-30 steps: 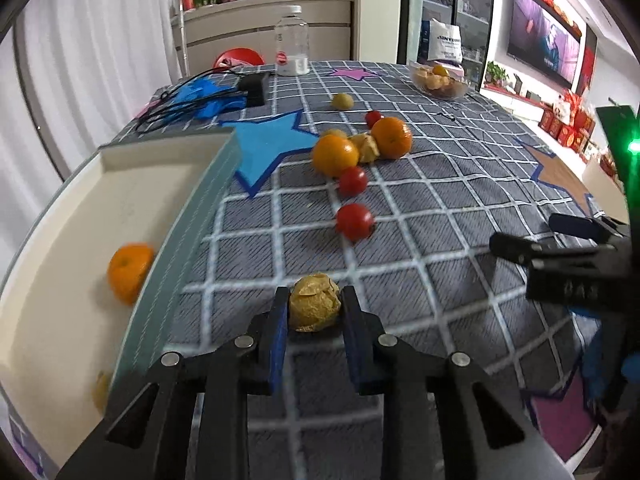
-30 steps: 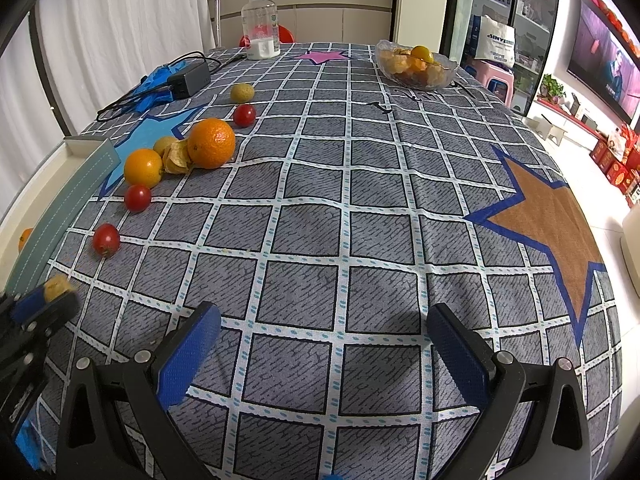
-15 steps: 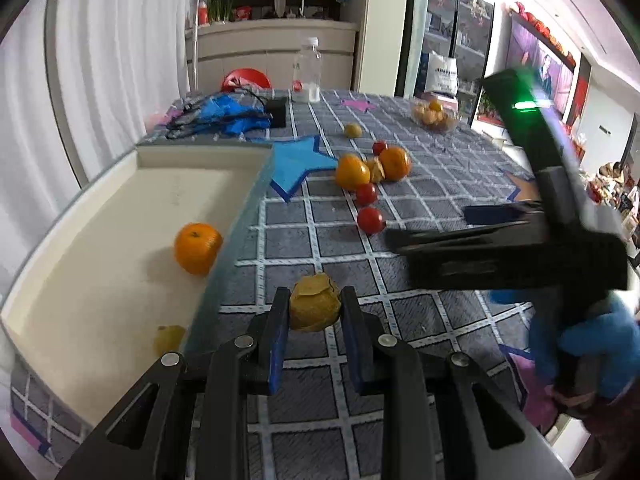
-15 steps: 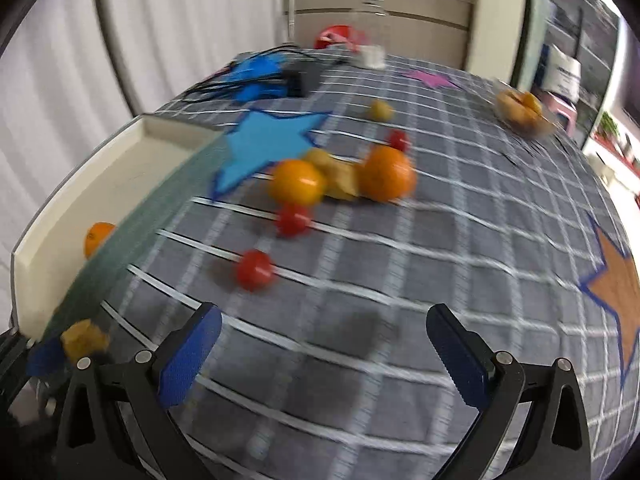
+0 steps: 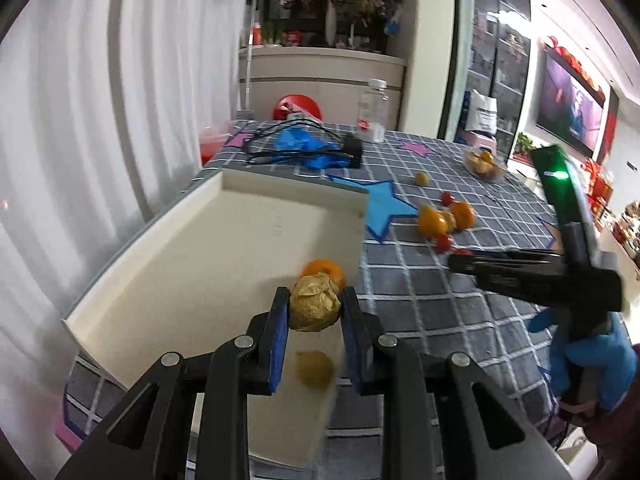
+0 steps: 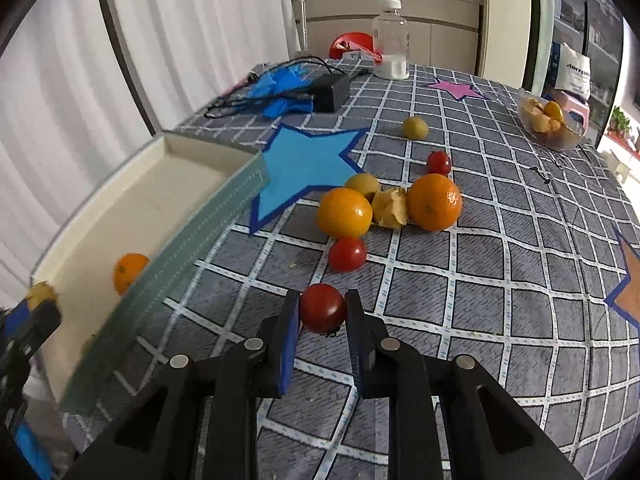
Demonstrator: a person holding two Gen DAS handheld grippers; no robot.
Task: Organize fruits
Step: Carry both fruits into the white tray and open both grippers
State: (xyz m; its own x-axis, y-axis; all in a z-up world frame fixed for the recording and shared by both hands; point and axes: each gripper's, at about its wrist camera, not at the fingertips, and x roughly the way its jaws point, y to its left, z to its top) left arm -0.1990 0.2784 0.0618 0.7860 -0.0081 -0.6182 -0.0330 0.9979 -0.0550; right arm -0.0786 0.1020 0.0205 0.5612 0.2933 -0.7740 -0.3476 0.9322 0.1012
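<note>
The papery husked fruit (image 5: 315,303) is clamped in the left tongs (image 5: 314,312) above the tray (image 5: 224,240). The right tongs (image 6: 322,316) are clamped across a smooth, soft-looking tomato (image 6: 322,308); a gentle grip across its middle is judged safest.

I'm seeing my left gripper (image 5: 314,322) and right gripper (image 6: 322,322) showing black arms, silver screws and blue pads; a blue glove (image 5: 592,364) is covering my hand.
</note>
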